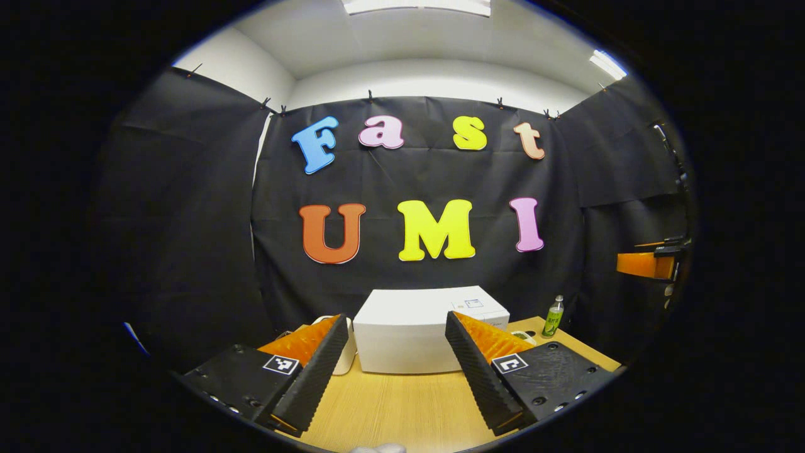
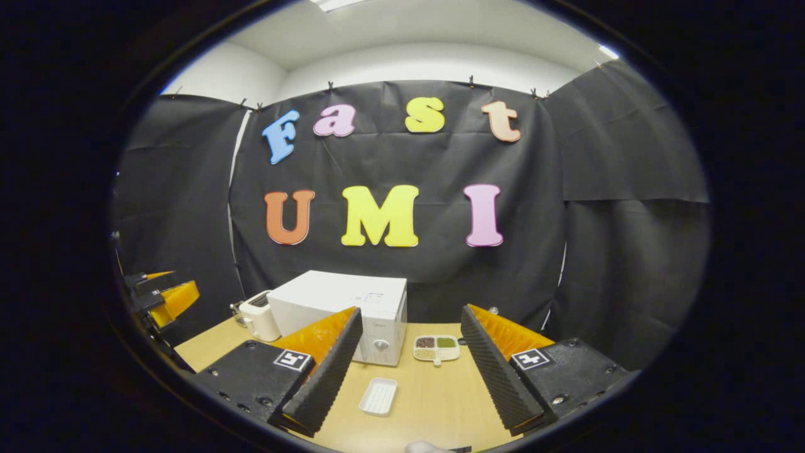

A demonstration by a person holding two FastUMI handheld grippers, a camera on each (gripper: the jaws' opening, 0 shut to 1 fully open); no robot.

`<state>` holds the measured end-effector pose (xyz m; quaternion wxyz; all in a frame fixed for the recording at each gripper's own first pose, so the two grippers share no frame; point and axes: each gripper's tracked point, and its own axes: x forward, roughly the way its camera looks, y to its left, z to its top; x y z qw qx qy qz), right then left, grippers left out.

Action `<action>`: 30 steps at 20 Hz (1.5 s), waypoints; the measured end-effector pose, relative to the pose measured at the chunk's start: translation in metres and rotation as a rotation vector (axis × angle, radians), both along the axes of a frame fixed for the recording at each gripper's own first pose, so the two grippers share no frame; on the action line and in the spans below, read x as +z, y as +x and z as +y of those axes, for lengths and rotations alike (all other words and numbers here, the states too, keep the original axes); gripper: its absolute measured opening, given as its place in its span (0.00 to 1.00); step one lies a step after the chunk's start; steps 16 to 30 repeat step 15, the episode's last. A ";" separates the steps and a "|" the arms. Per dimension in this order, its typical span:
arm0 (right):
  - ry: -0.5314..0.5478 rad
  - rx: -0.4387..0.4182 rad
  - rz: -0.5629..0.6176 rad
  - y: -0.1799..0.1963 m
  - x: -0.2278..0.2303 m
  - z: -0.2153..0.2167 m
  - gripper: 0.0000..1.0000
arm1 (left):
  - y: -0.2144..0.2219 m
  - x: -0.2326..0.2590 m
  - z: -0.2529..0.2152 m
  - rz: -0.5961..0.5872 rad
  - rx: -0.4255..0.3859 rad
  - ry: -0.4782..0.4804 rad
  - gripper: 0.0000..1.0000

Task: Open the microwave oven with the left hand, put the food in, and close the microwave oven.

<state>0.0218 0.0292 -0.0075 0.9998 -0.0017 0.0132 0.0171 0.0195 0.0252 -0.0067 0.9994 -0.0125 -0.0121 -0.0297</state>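
Recording booth, mock kitchen: black cloth walls [image 2: 629,157] clipped up, office ceiling lights [image 1: 607,63] at 1 o'clock, wooden table [image 2: 434,396] with microwave [image 2: 346,302], toaster [image 2: 259,318] at 9.

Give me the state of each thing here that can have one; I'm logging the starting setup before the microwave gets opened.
microwave: door shut, standing on the table.
left gripper: open, holding nothing.
right gripper: open, holding nothing.
divided food tray: filled compartments, on the table right of the microwave.
white tray: empty, flat on the table in front.
bottle: upright, capped.
toaster: upright, left of the microwave.
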 end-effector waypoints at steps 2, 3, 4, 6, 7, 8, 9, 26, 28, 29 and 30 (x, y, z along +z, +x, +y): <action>-0.005 -0.008 -0.011 -0.005 0.002 -0.001 0.92 | -0.003 0.004 -0.005 -0.006 -0.010 -0.006 0.95; -0.006 -0.014 -0.016 -0.007 0.004 -0.003 0.92 | -0.004 0.005 -0.005 -0.006 -0.014 -0.006 0.95; -0.004 -0.016 -0.020 -0.008 0.006 -0.003 0.92 | -0.004 0.004 -0.007 -0.005 -0.021 -0.005 0.95; -0.003 -0.021 -0.025 -0.011 0.008 -0.003 0.92 | -0.007 0.004 -0.009 -0.004 -0.030 -0.005 0.95; -0.003 -0.021 -0.027 -0.012 0.008 -0.003 0.92 | -0.007 0.006 -0.008 -0.007 -0.030 -0.004 0.95; -0.005 -0.021 -0.025 -0.012 0.007 -0.002 0.92 | -0.007 0.006 -0.008 -0.009 -0.032 -0.002 0.95; -0.007 -0.022 -0.025 -0.012 0.007 -0.003 0.92 | -0.007 0.007 -0.008 -0.010 -0.032 0.001 0.95; 0.003 -0.023 -0.024 -0.014 0.007 0.000 1.00 | -0.006 0.013 -0.005 -0.020 -0.033 0.007 0.95; 0.003 -0.023 -0.024 -0.014 0.007 0.000 1.00 | -0.006 0.013 -0.005 -0.020 -0.033 0.007 0.95; 0.003 -0.023 -0.024 -0.014 0.007 0.000 1.00 | -0.006 0.013 -0.005 -0.020 -0.033 0.007 0.95; 0.003 -0.023 -0.024 -0.014 0.007 0.000 1.00 | -0.006 0.013 -0.005 -0.020 -0.033 0.007 0.95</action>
